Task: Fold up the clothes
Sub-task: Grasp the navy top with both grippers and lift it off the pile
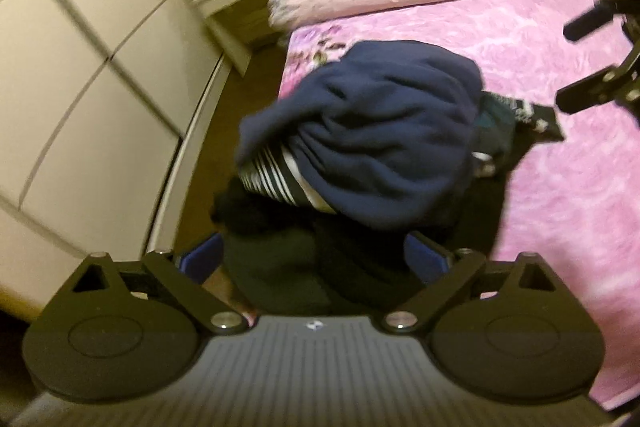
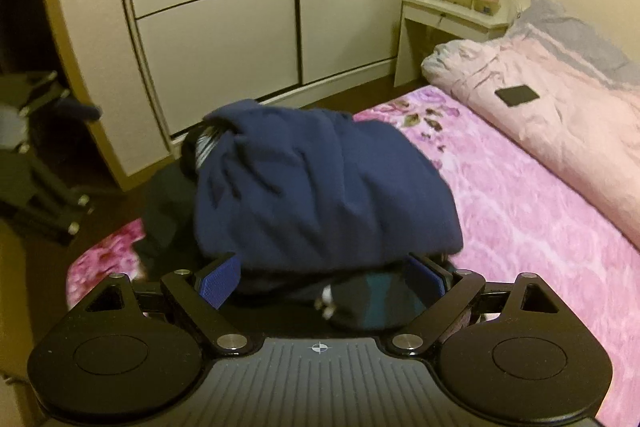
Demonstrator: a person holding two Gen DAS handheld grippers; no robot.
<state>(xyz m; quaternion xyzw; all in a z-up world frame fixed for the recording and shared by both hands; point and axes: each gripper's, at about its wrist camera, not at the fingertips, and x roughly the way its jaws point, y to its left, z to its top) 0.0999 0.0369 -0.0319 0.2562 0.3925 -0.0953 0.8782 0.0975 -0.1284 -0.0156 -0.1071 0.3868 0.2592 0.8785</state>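
A pile of clothes lies at the near corner of a pink floral bed. On top is a crumpled navy blue garment, also in the right wrist view. Under it show a black-and-white striped piece, black clothes and a dark teal patterned piece. My left gripper is open, its blue pads either side of the black clothes at the pile's near edge. My right gripper is open, close to the pile's edge; it also shows at the right edge of the left wrist view.
A folded pale pink duvet lies across the bed's far end with a black phone on it. A cream sliding wardrobe faces the bed across a narrow dark floor strip. A small dressing table with a mirror stands in the corner.
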